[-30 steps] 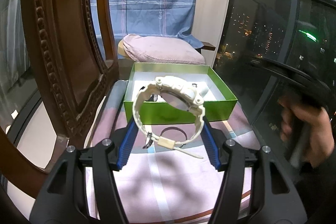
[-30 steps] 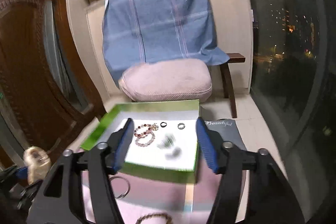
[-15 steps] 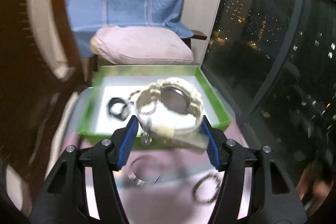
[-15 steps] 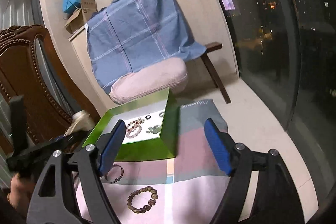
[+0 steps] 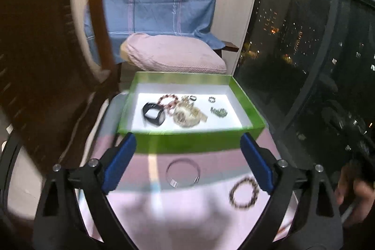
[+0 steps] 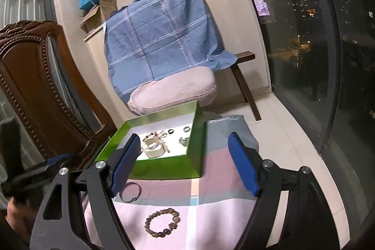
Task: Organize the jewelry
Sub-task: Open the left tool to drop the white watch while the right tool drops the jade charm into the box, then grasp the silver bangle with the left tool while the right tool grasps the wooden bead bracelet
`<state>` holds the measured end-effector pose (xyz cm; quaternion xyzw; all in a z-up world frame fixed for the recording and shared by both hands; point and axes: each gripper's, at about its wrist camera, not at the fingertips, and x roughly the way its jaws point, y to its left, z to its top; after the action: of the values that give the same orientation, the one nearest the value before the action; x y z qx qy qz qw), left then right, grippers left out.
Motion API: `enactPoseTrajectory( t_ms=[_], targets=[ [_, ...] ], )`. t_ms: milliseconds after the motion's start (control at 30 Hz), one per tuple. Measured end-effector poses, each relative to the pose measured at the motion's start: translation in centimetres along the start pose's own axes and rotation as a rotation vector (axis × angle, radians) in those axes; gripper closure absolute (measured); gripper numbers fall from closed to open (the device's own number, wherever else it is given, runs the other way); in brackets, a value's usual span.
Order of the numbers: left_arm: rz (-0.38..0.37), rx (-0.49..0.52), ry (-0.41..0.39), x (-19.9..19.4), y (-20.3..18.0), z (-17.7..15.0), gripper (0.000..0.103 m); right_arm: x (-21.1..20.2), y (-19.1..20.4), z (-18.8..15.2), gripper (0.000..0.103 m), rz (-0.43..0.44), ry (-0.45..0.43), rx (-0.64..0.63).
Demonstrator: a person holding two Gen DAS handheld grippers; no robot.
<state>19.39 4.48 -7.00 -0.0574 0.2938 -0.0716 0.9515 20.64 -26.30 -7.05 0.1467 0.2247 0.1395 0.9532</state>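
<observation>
Pink-and-grey cloth [image 6: 218, 179] covers surface; green box [image 5: 192, 144] sits on it, far end toward pillow [image 6: 173, 90], blue sheet [image 6: 161, 39] behind. Carved chair [image 6: 35, 76] left, night window [image 6: 304, 39] right. Cream watch [image 5: 187, 115] lies in box beside black watch [image 5: 153, 114], beads, rings. Left gripper [image 5: 187, 163] jaws just opened wide, nothing between. Right gripper [image 6: 185, 168] jaws apart, empty. Bangle [image 6: 130, 192], bead bracelet [image 6: 163, 223] on cloth. Only right view shows cardboard boxes [image 6: 100, 13]; only left shows black watch.
</observation>
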Motion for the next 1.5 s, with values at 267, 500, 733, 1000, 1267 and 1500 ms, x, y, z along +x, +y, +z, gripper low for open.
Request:
enactPoseTrajectory(
  t_ms=[267, 500, 733, 1000, 1267, 1500],
  targets=[
    [0.072, 0.082, 0.016, -0.5, -0.6, -3.0, 0.012, 0.1, 2.3, -1.0, 0.027, -0.035, -0.002, -0.1],
    [0.028, 0.071, 0.044, -0.4, -0.6, -3.4, 0.012, 0.6, 2.5, -1.4, 0.027, -0.045, 0.016, -0.109],
    [0.027, 0.058, 0.052, 0.0, -0.6, -3.5, 0.012, 0.8, 2.5, -1.5, 0.027, -0.046, 0.023, -0.11],
    [0.027, 0.059, 0.089, 1.4, -1.0, -3.7, 0.012, 0.6, 2.5, -1.4, 0.027, -0.038, 0.027, -0.11],
    [0.043, 0.052, 0.215, 8.2, -1.8, -4.1, 0.012, 1.3, 2.2, -1.8, 0.027, -0.047, 0.078, -0.113],
    [0.098, 0.016, 0.33, 13.7, -1.1, -5.1, 0.014, 1.8, 2.3, -2.4, 0.027, -0.043, 0.124, -0.138]
  ],
)
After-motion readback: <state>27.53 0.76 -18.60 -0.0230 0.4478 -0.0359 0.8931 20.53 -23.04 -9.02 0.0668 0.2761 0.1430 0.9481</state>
